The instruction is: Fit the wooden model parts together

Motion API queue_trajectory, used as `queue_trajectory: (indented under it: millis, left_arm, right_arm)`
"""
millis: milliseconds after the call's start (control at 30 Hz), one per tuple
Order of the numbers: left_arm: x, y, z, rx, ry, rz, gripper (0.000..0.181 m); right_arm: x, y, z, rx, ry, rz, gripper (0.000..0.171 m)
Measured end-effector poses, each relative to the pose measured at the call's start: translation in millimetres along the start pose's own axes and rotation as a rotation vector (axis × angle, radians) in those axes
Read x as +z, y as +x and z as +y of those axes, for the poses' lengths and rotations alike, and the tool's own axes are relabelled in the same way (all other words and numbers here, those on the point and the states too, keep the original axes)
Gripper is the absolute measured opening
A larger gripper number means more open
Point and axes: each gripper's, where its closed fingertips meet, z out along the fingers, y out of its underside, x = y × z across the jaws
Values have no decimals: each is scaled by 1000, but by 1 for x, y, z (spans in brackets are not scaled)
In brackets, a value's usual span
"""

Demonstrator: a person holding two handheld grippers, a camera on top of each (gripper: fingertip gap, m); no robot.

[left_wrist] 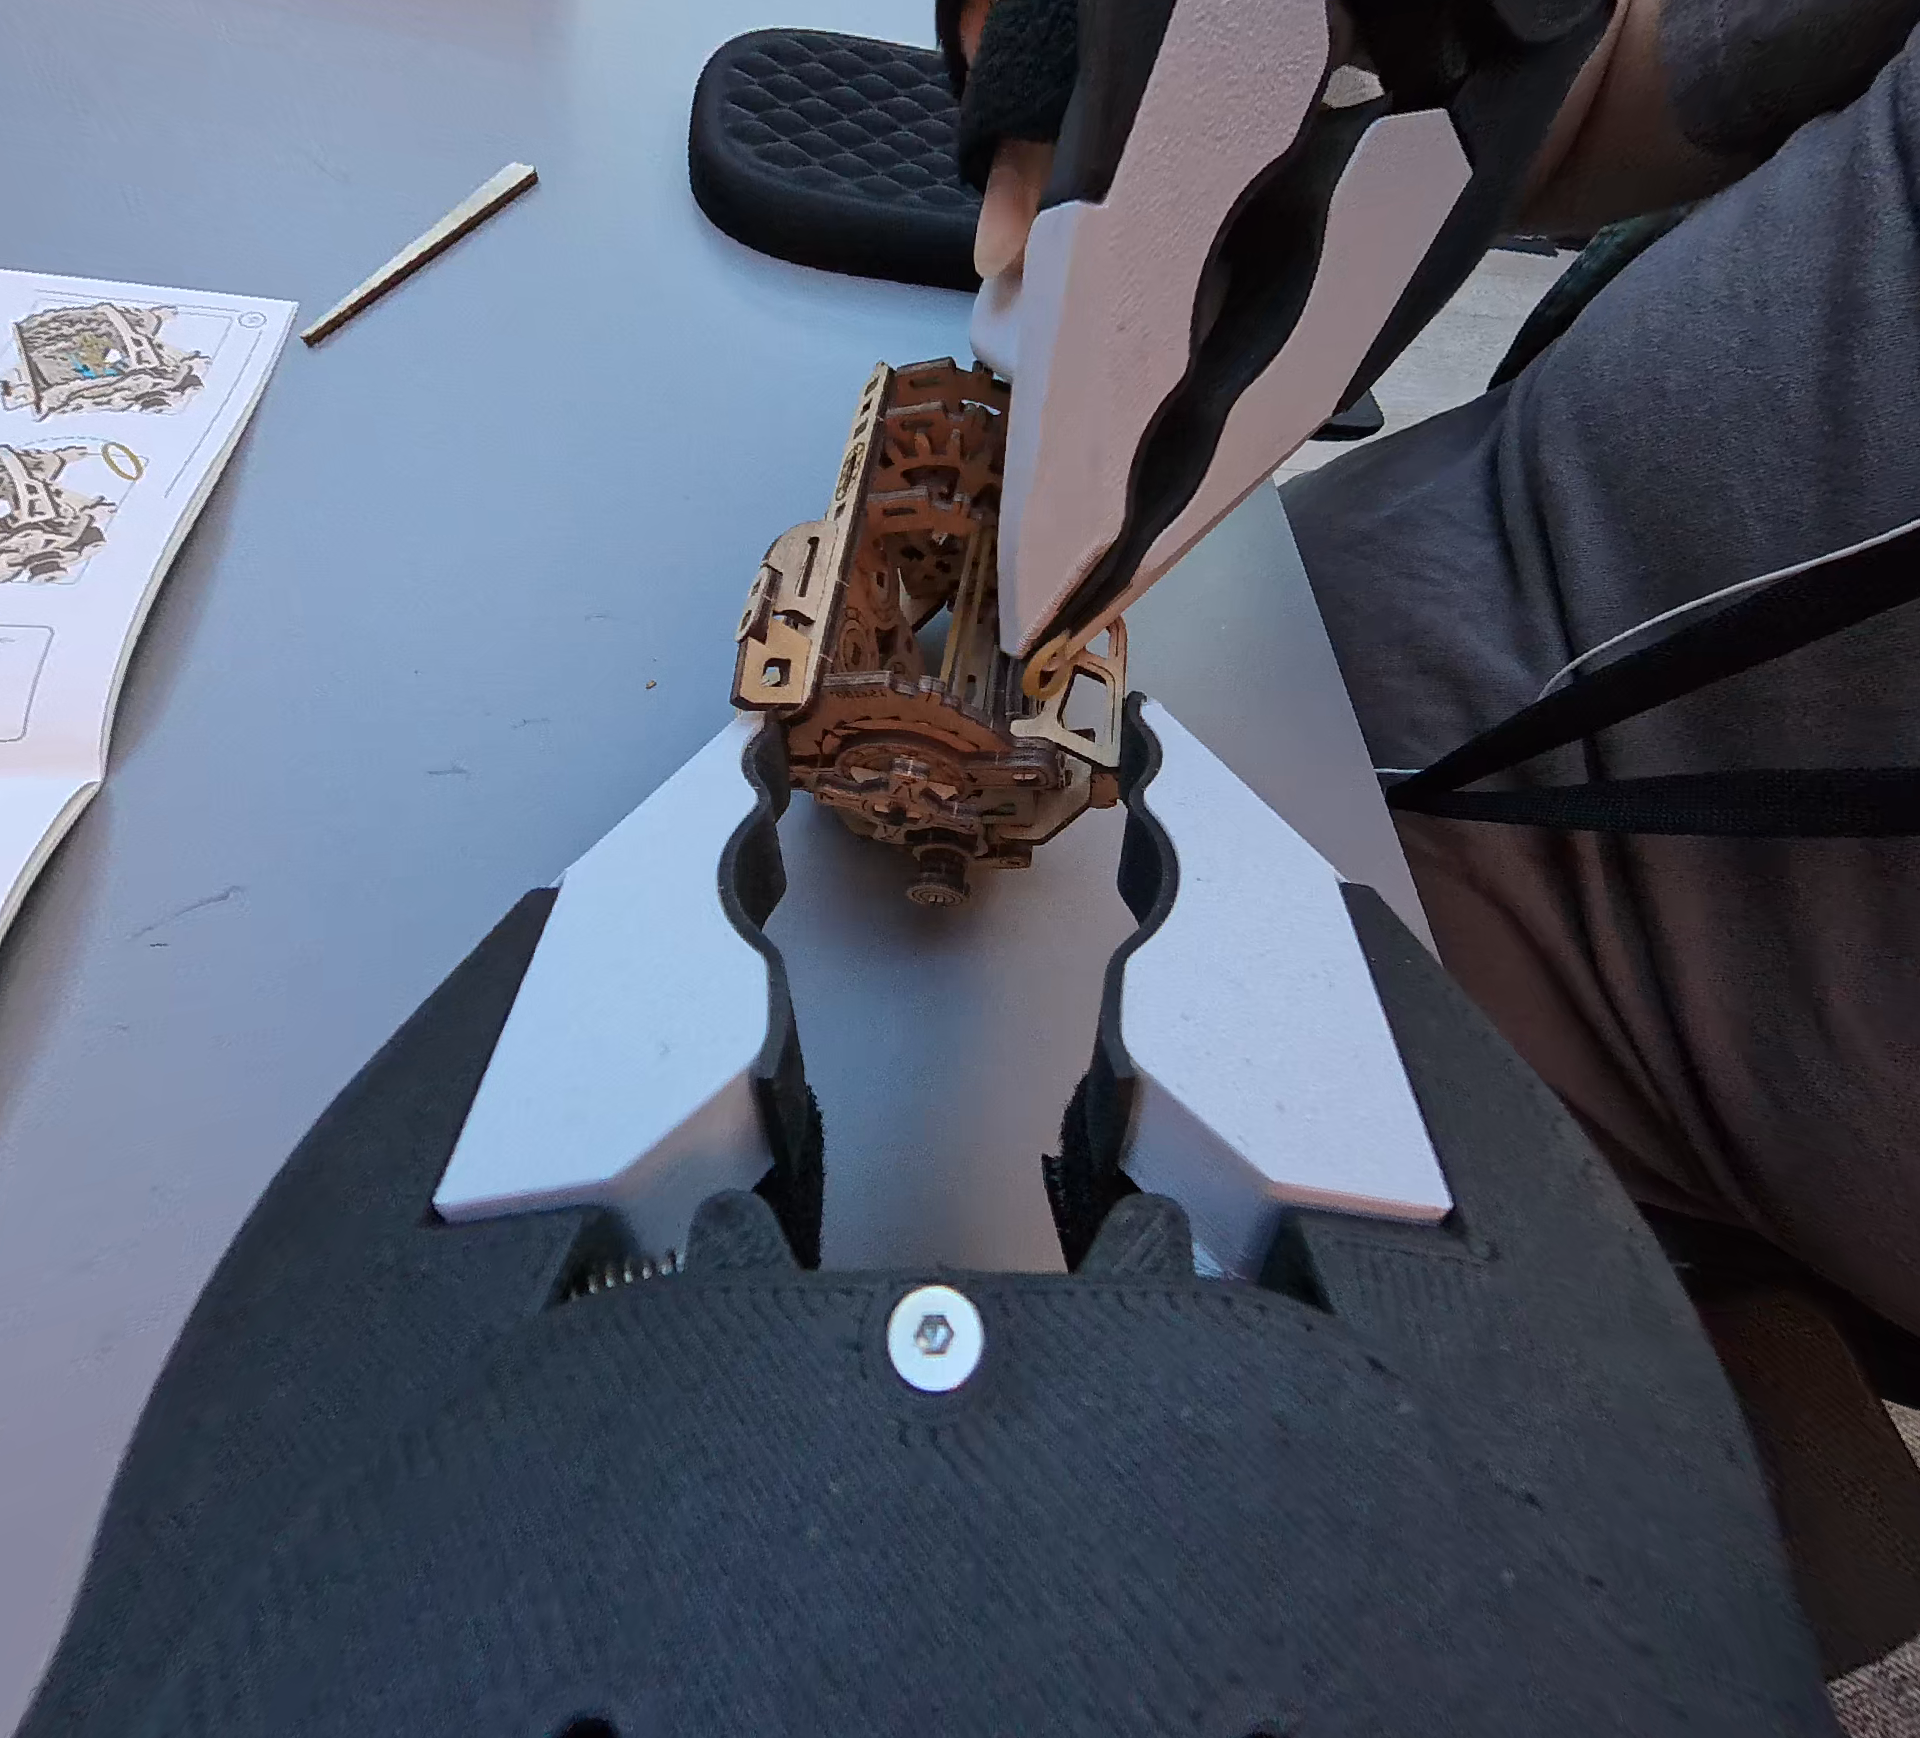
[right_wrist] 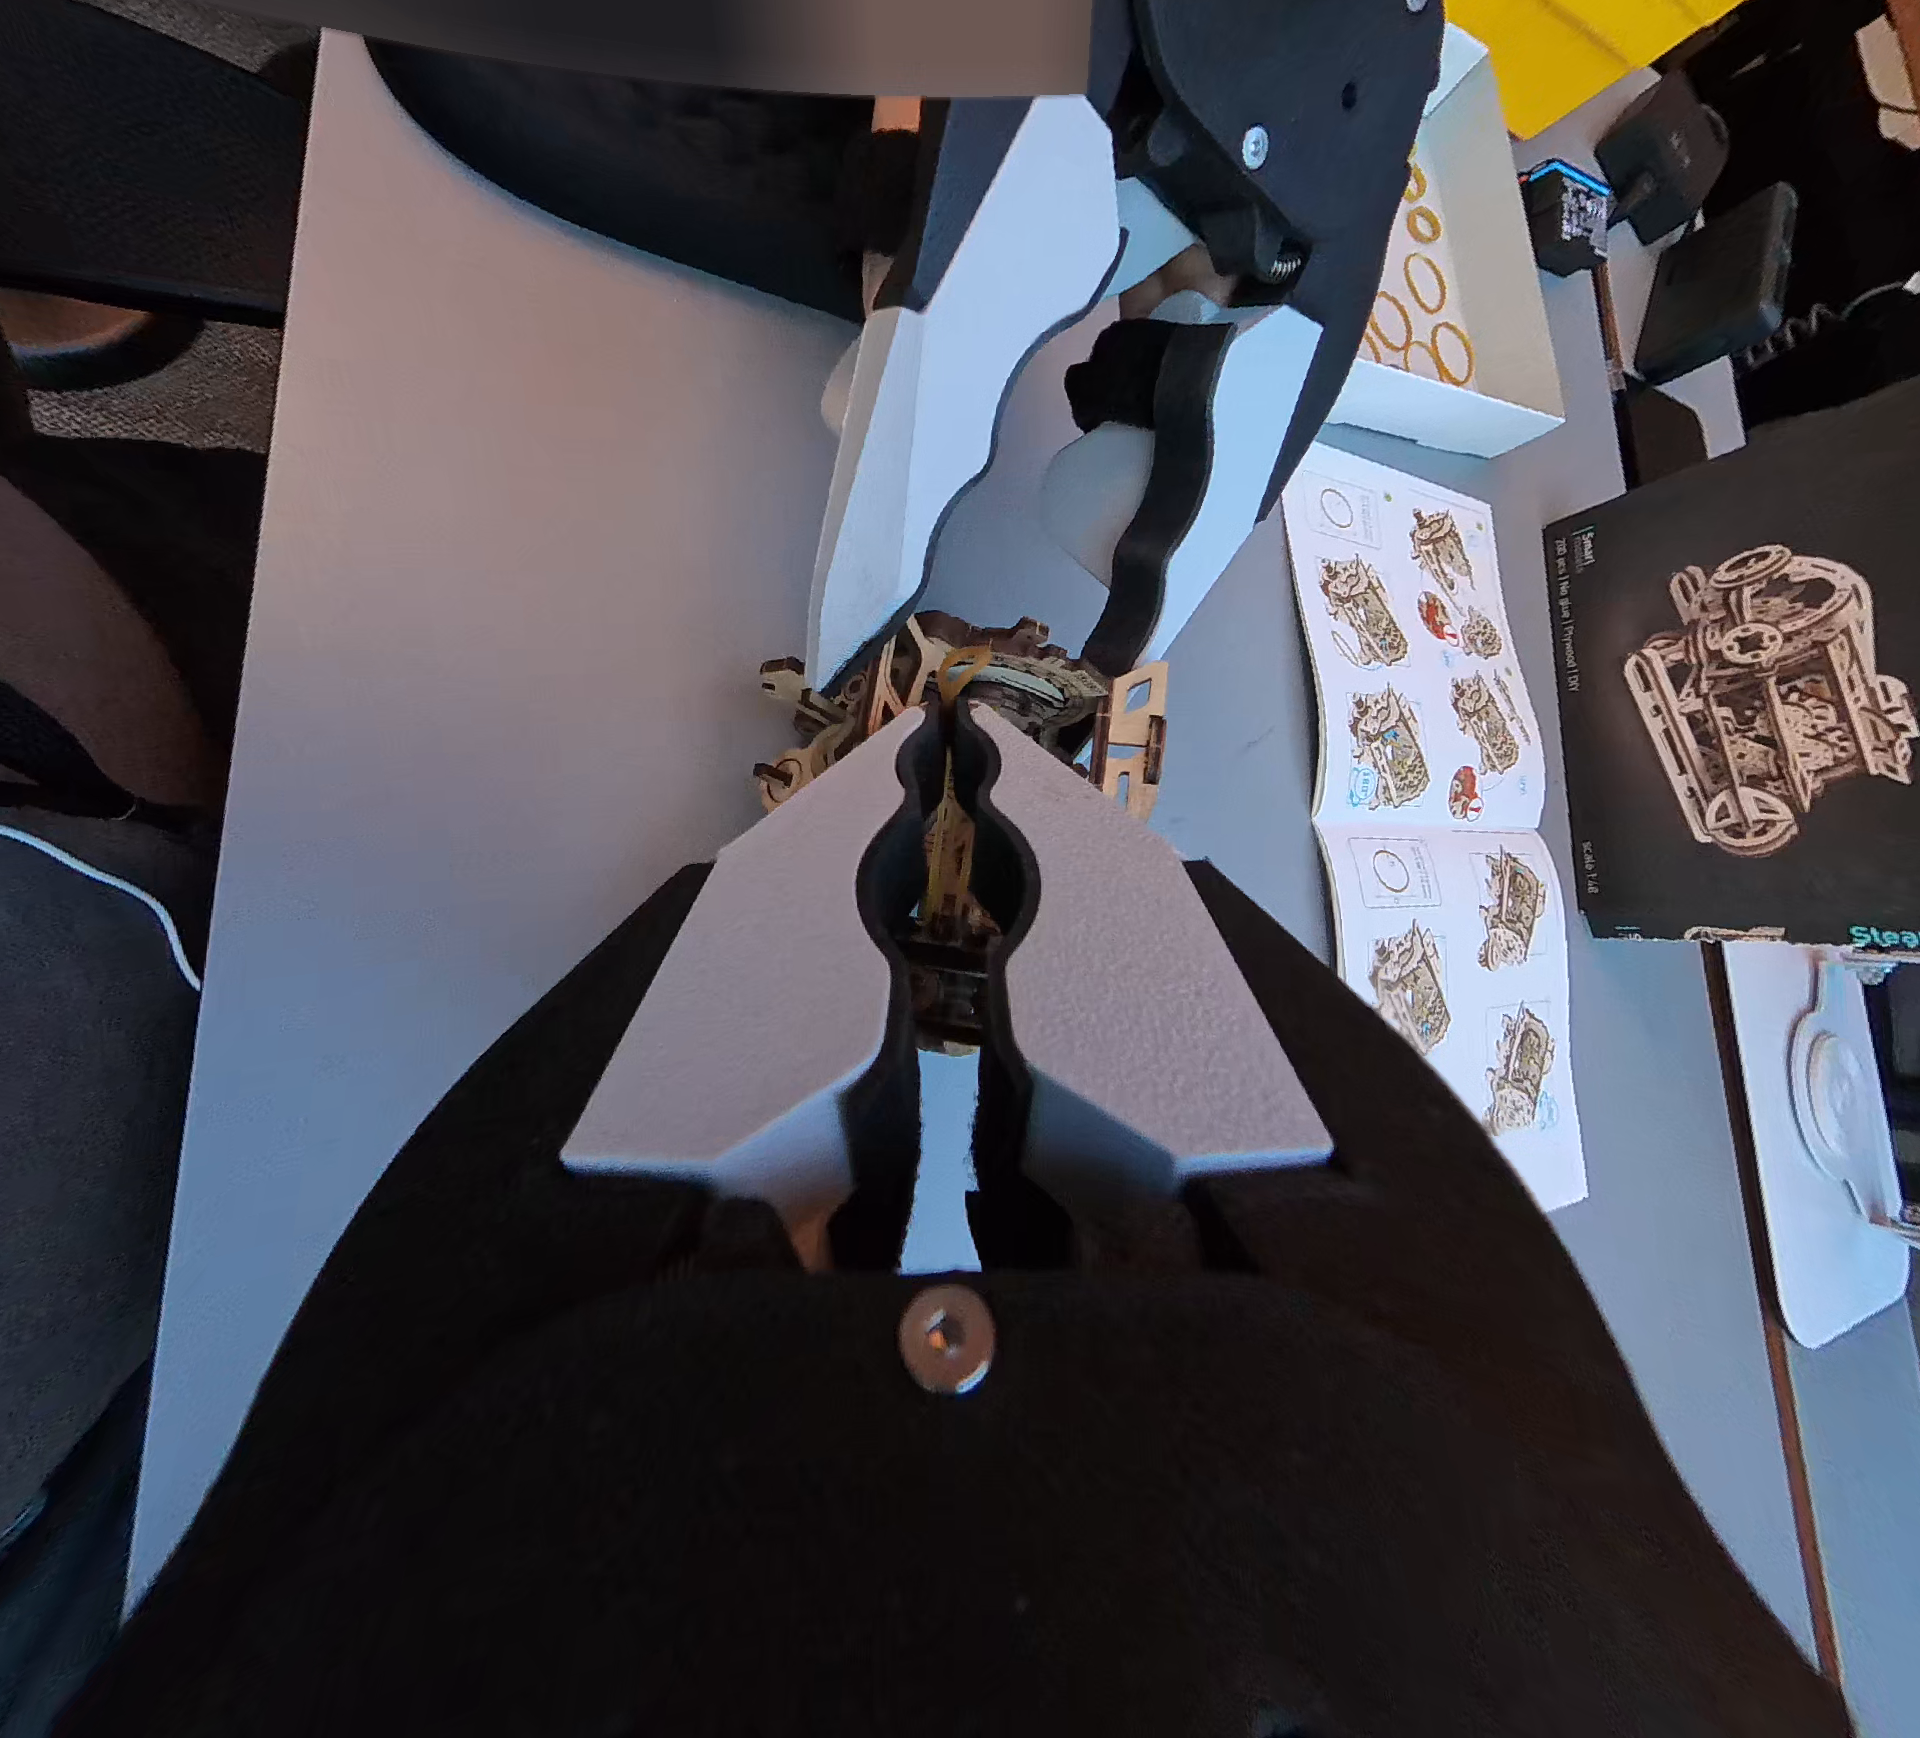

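The brown wooden model stands on the grey table near its edge. My left gripper has its fingers wide apart, pressed on both sides of the model's base. My right gripper comes down from the upper right, shut on a yellow rubber band at the model's top right corner. In the right wrist view, the right gripper pinches the band, which loops out past the tips over the model. The left gripper flanks the model from the far side.
An open instruction booklet lies right of the model, with a black box and a white tray of rubber bands beyond. A loose wooden strip lies on the table. A black chair seat and a person's legs border the table.
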Motion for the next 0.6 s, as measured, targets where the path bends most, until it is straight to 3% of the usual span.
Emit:
queue_trajectory:
  millis: [600]
  left_arm:
    - [2, -3, -1, 0, 4, -33, 62]
  right_arm:
    - [4, 1, 9, 295, -250, -200, 0]
